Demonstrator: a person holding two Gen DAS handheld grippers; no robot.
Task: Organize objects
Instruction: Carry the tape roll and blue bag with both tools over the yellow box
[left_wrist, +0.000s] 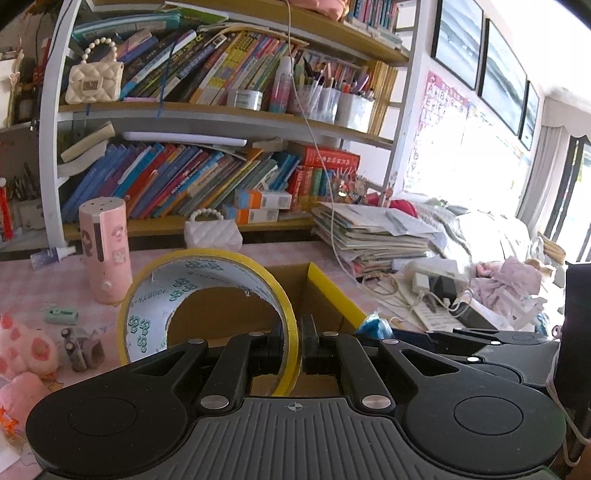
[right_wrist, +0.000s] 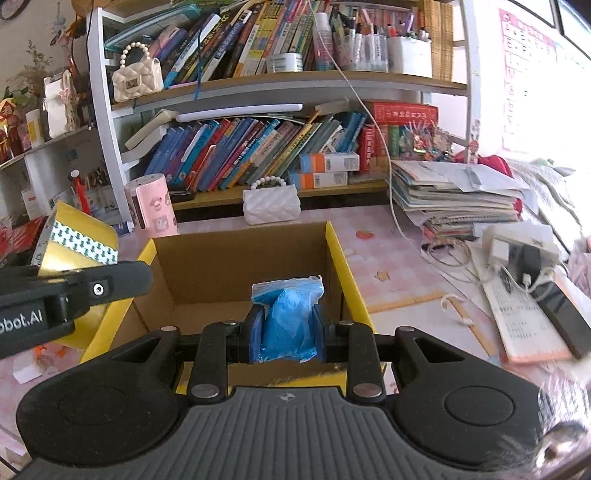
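Pinching the wall of a tape roll (left_wrist: 207, 306), the left tongs (left_wrist: 294, 349) are clamped on its yellow band, one pad inside the ring and one outside, so the roll stands on edge in front of them. This roll looks stiff and light: a cardboard core wound with glossy tape, so it should keep its shape under pressure, though the smooth outer face may slip and the ring could swing about such a narrow grip. Gripping across the wall, as here, seems the sound hold.

Over on the other side, the right tongs (right_wrist: 287, 330) are closed on a blue plastic bag (right_wrist: 290, 317), squeezed between the two pads with its zip top sticking up. It reads as soft and crushable, light, with slick film that bunches; a hold low on the bulk, not on the loose top, ought to keep it from sliding out.

Just beyond both loads sits an open cardboard box (right_wrist: 334, 258) with yellow flaps, empty as far as its visible floor goes, and both things hang above its near side. It stands on the pink checked counter (right_wrist: 388, 258). Around it are a pink cylinder (right_wrist: 151, 206), a white quilted purse (right_wrist: 271, 206) and a stack of papers (right_wrist: 454, 199), with the bookshelf (right_wrist: 332, 79) behind.
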